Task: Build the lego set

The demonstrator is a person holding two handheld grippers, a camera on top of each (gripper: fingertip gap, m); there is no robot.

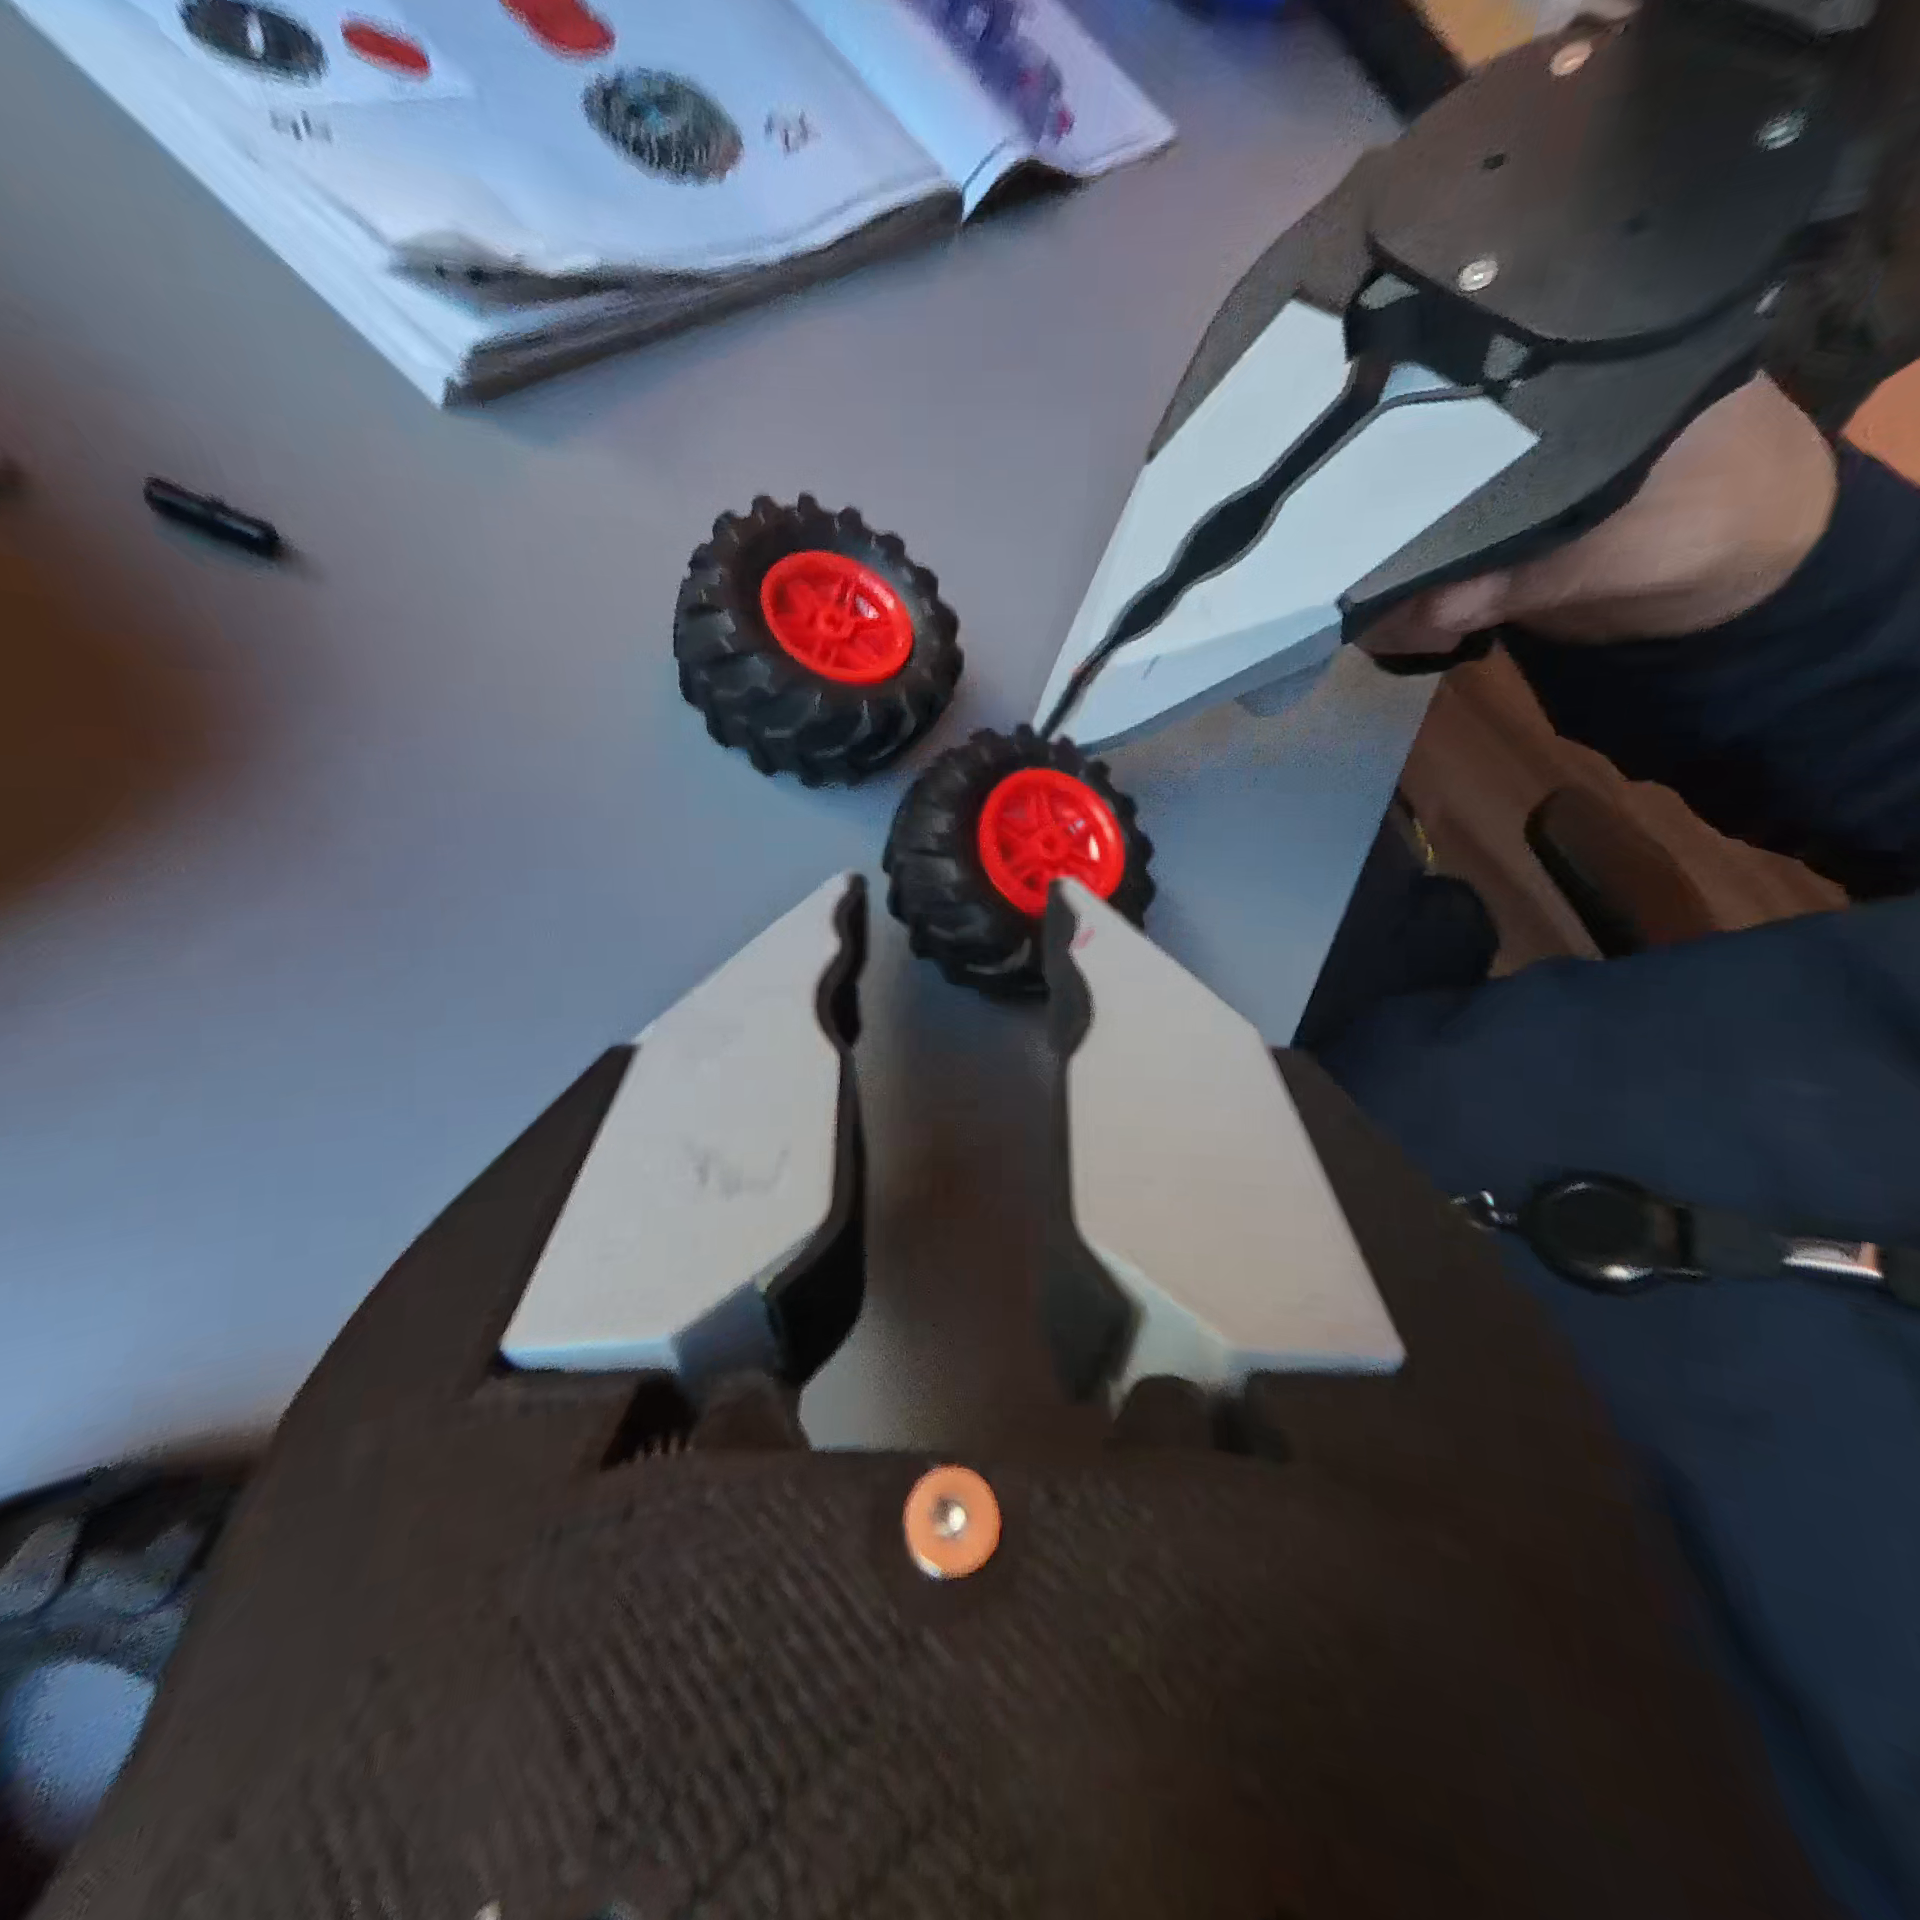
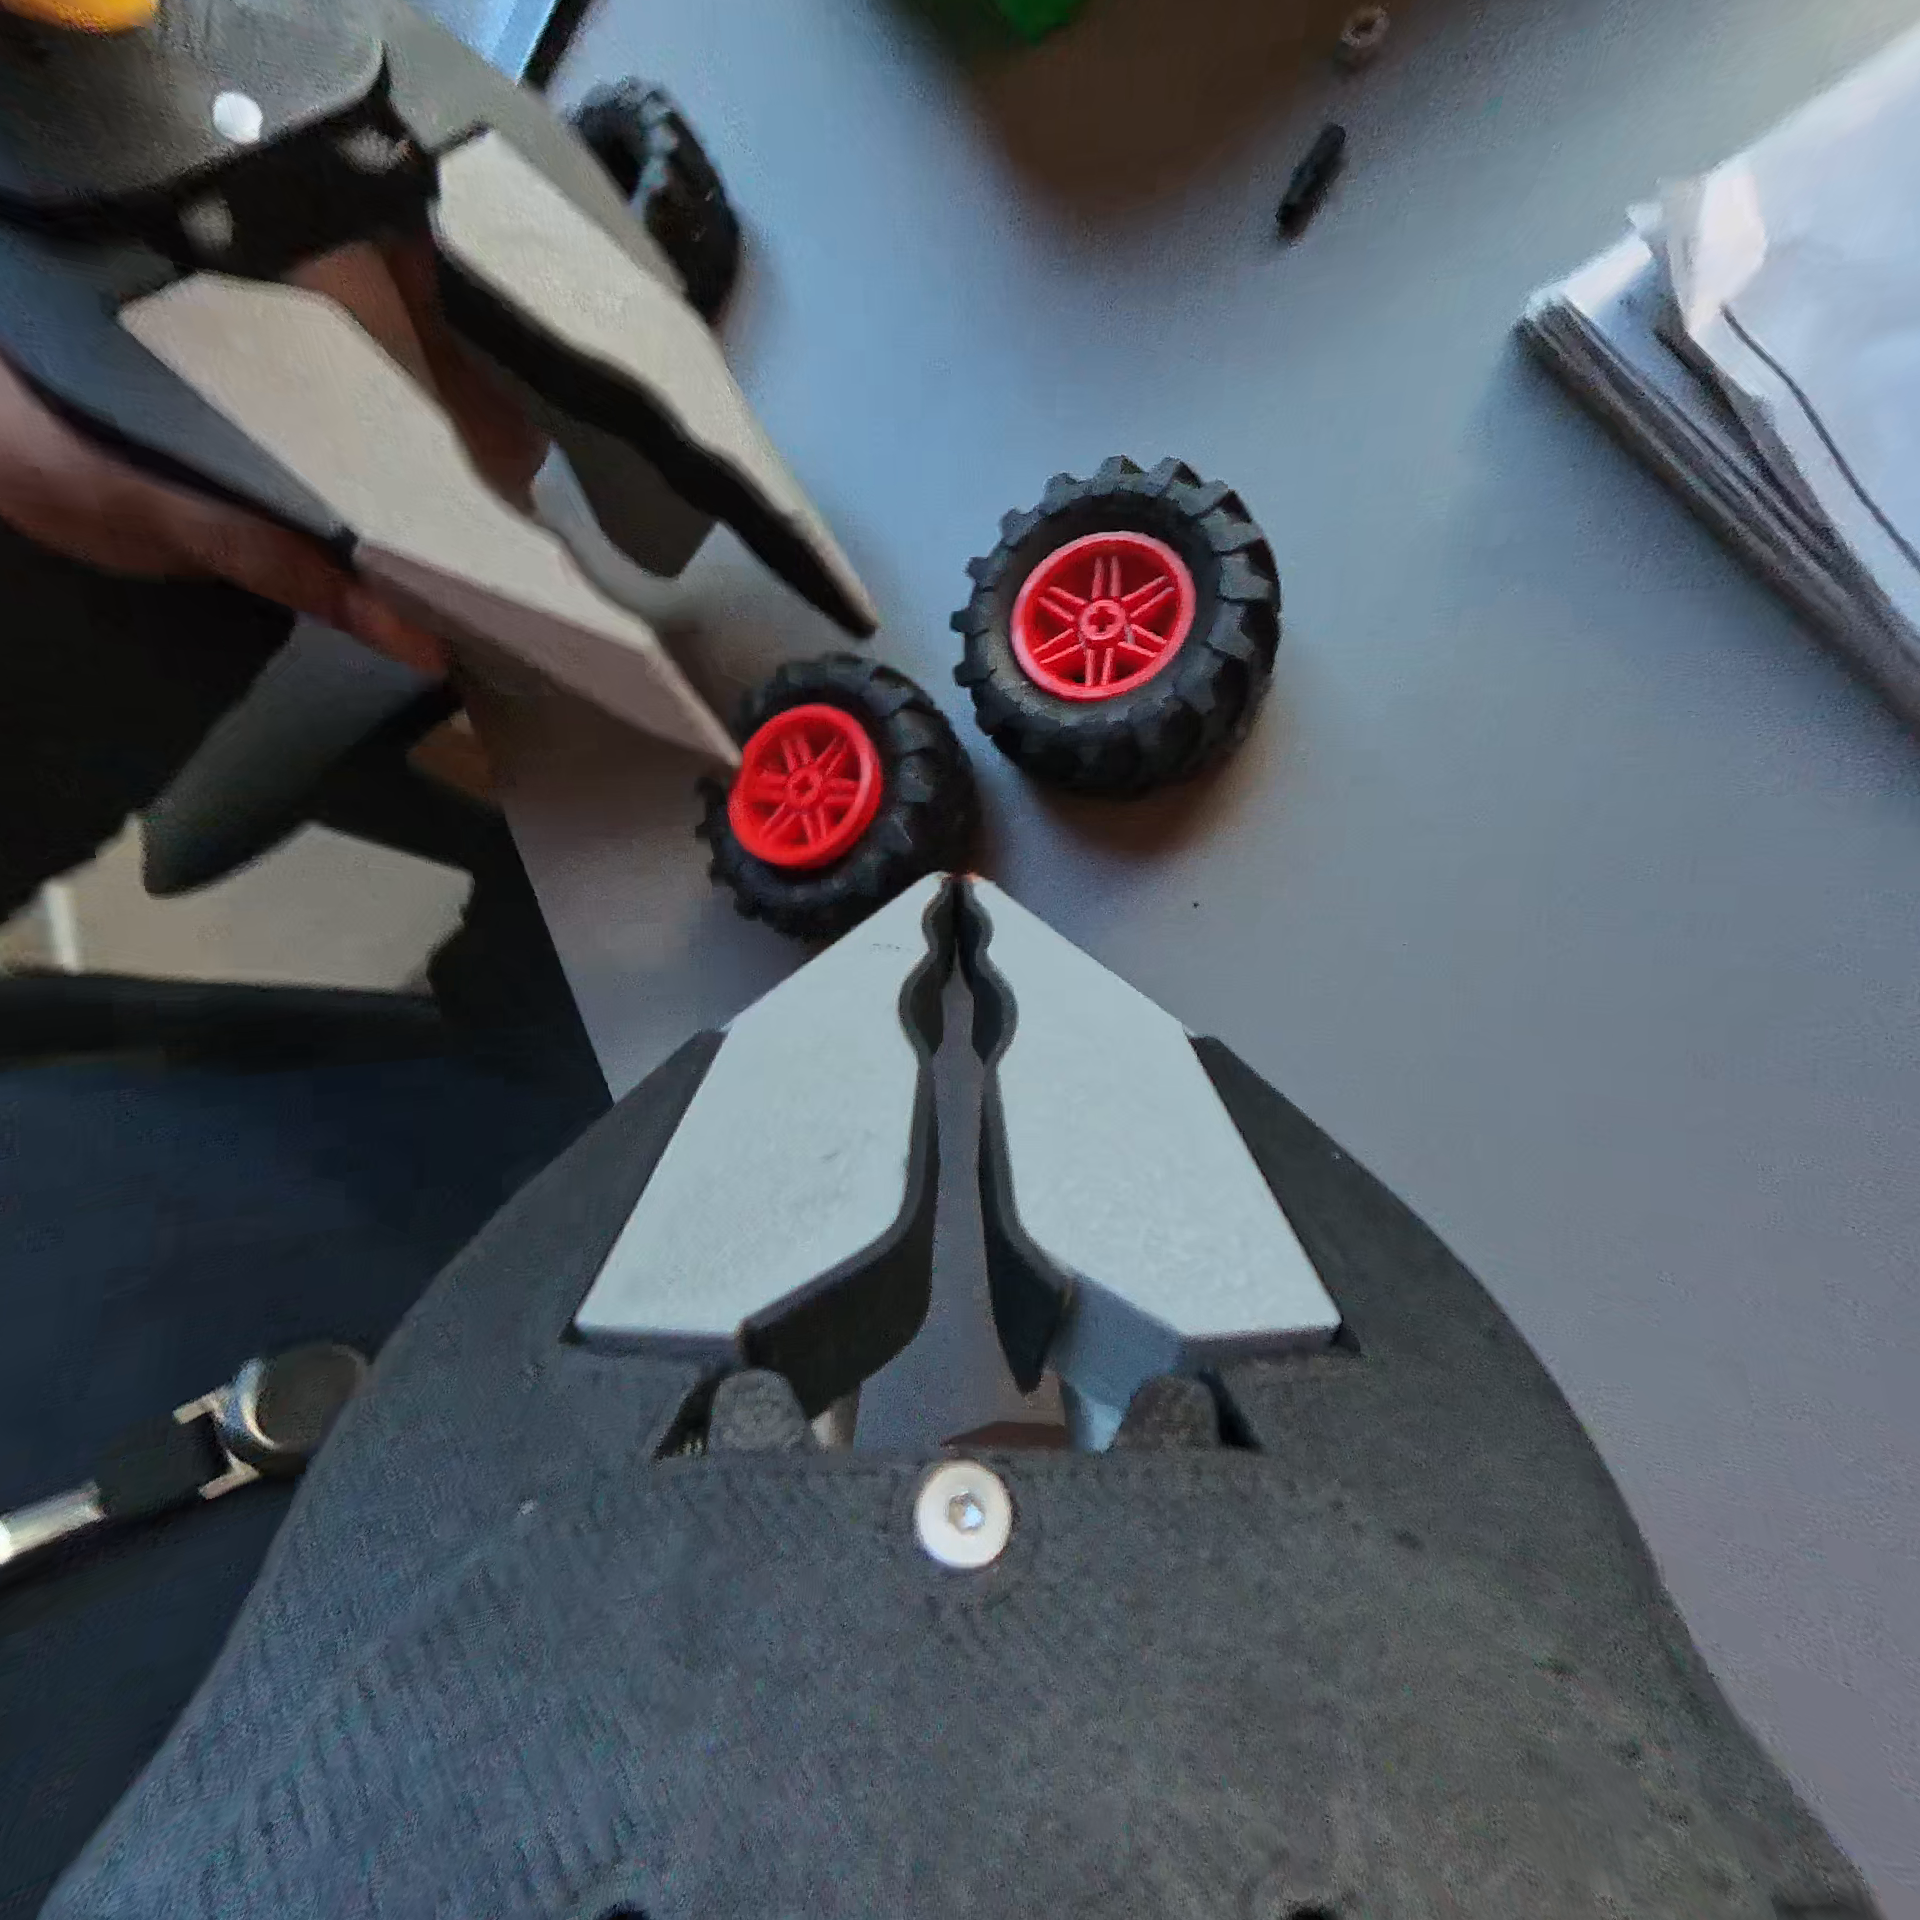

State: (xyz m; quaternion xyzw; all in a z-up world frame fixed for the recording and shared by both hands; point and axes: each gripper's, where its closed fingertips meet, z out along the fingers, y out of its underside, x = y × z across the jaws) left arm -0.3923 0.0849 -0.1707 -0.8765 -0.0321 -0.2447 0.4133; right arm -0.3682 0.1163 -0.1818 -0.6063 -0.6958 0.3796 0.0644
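Two wheels with black tyres and red rims lie on the grey table (image 1: 416, 831). The near wheel (image 1: 1023, 852) lies close to the table's edge, the far wheel (image 1: 816, 634) just beyond it. My left gripper (image 1: 956, 888) is open and holds nothing. Its right fingertip (image 1: 1065, 904) is at the near wheel's red rim. My right gripper (image 2: 954, 881) is shut with its tip at the near wheel's tyre (image 2: 831, 790); I see nothing between its pads. The far wheel (image 2: 1117, 623) lies to its right. The right gripper (image 1: 1049, 727) shows shut in the left wrist view, the left gripper (image 2: 800, 691) open in the right wrist view.
An open instruction booklet (image 1: 623, 156) lies at the back of the table. A small black pin (image 1: 213, 516) lies to the left. A third black tyre (image 2: 665, 187) lies behind the left gripper. The table edge (image 1: 1351, 883) runs just right of the near wheel, with a person's lap beyond. One gripper's finger ends stand about 5 cm off the other's. Left tips and right tips are each some 5 cm from the far wheel (image 1: 816, 634). Look for it in the right wrist view (image 2: 1082, 598) too.
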